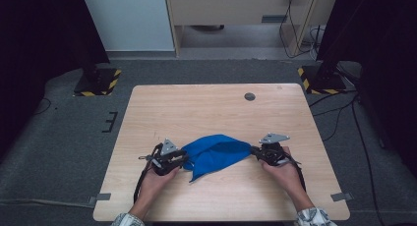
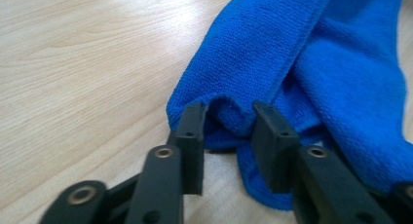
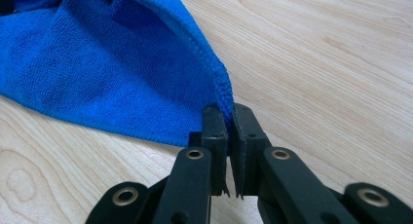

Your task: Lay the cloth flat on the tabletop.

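A blue cloth (image 1: 216, 155) lies crumpled on the wooden table (image 1: 206, 108) near its front, between my two grippers. My left gripper (image 1: 186, 159) is at the cloth's left end. In the left gripper view its jaws stand apart, open, with a bunched fold of the cloth (image 2: 311, 63) between the fingertips of that gripper (image 2: 229, 119). My right gripper (image 1: 253, 151) is at the cloth's right corner. In the right gripper view the gripper (image 3: 229, 112) is shut on the hemmed edge of the cloth (image 3: 107, 73), just above the tabletop.
A round grey grommet (image 1: 250, 96) sits near the table's far edge. Grey tape marks lie at the front left (image 1: 99, 197) and front right (image 1: 341, 196) corners. Black stands with yellow-striped bases (image 1: 98, 81) (image 1: 319, 78) flank the table on the floor.
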`<state>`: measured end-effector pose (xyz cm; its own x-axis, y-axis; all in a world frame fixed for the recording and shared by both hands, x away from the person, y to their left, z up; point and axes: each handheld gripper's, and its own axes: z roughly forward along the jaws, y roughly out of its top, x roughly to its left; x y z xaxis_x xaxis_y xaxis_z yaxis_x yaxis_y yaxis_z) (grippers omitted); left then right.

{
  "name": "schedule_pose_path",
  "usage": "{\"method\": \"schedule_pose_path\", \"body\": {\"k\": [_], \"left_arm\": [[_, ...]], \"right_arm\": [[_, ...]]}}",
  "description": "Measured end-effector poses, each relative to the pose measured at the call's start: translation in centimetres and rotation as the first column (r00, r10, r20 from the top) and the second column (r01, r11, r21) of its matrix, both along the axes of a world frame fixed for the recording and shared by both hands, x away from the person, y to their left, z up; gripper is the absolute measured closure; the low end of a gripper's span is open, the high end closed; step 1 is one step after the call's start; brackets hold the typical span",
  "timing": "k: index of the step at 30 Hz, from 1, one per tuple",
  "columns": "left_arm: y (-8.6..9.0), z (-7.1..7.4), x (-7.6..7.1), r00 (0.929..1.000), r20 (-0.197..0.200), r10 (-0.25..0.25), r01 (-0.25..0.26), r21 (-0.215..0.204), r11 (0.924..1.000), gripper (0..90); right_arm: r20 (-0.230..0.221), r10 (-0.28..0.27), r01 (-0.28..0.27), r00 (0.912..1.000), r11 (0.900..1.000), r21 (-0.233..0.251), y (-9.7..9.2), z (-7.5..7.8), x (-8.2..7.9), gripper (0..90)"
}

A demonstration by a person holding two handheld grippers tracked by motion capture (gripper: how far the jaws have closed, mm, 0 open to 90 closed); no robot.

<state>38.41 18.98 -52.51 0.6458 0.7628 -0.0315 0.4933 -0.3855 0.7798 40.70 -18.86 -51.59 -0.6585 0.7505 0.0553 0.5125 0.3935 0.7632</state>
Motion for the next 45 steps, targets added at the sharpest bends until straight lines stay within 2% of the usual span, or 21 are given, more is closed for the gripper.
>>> {"method": "schedule_pose_path", "body": {"k": [3, 5, 8, 14, 18, 23, 29, 32, 34, 36, 42, 45], "left_arm": [[-0.6, -0.4, 0.4, 1.0, 0.001, -0.008, 0.008, 0.036, 0.9993, 74.4], [-0.8, -0.4, 0.4, 1.0, 0.004, -0.007, 0.007, 0.041, 0.9991, 79.8], [-0.8, -0.1, 0.3, 0.9995, 0.03, 0.003, -0.005, 0.044, 0.999, 85.6], [0.4, 0.8, 0.3, 0.9956, 0.079, 0.051, -0.051, -0.003, 0.9987, 88.6], [1.4, 1.6, 0.3, 0.9901, 0.104, 0.094, -0.089, -0.053, 0.9946, 89.0], [2.0, 2.5, 0.1, 0.9849, 0.128, 0.117, -0.104, -0.104, 0.9892, 89.2], [2.3, 3.6, -0.1, 0.9795, 0.152, 0.133, -0.11, -0.146, 0.983, 89.2], [2.3, 4.1, -0.2, 0.9778, 0.164, 0.13, -0.104, -0.161, 0.9815, 89.2], [2.2, 4.5, -0.3, 0.9768, 0.169, 0.132, -0.103, -0.169, 0.9802, 89.1], [2.1, 4.7, -0.5, 0.9776, 0.155, 0.142, -0.109, -0.203, 0.9731, 89.1], [1.8, 5.7, -0.1, 0.9764, 0.169, 0.135, -0.1, -0.2, 0.9746, 89.0], [1.4, 6.7, 0.8, 0.9756, 0.168, 0.142, -0.103, -0.22, 0.9699, 89.1]], "right_arm": [[-0.003, 0.003, -0.003, 1.0, 1.0, 0.004, 0.0, 0.0, 0.0, 85.8], [-0.001, 0.003, -0.003, 1.0, 1.0, 0.008, 0.0, 0.0, 0.0, 85.9], [-0.005, 0.002, -0.002, 1.0, 1.0, 0.009, -0.1, 0.0, 0.0, 86.0], [0.0, -0.001, 0.001, 1.0, 0.9999, 0.012, -0.2, 0.2, 0.1, 86.1], [0.0, -0.008, 0.008, 1.0, 0.9997, 0.023, -0.5, 0.3, 0.1, 86.3], [0.025, -0.001, 0.0, 0.9997, 0.9989, 0.046, -0.5, 1.1, 0.0, 86.4], [0.076, -0.001, -0.007, 0.9971, 0.9946, 0.104, -0.5, 3.3, -0.4, 86.5], [0.097, 0.0, -0.011, 0.9953, 0.993, 0.117, -0.6, 4.2, -0.5, 86.6], [0.106, 0.002, -0.015, 0.9943, 0.9927, 0.12, -0.8, 4.6, -0.5, 86.6], [0.113, -0.001, -0.013, 0.9936, 0.9927, 0.12, -0.8, 4.9, -0.4, 86.5], [0.125, 0.004, -0.018, 0.9922, 0.9934, 0.113, -1.4, 5.9, -0.1, 86.5], [0.13, -0.004, -0.011, 0.9915, 0.993, 0.118, -1.6, 6.3, 0.3, 86.6]]}}
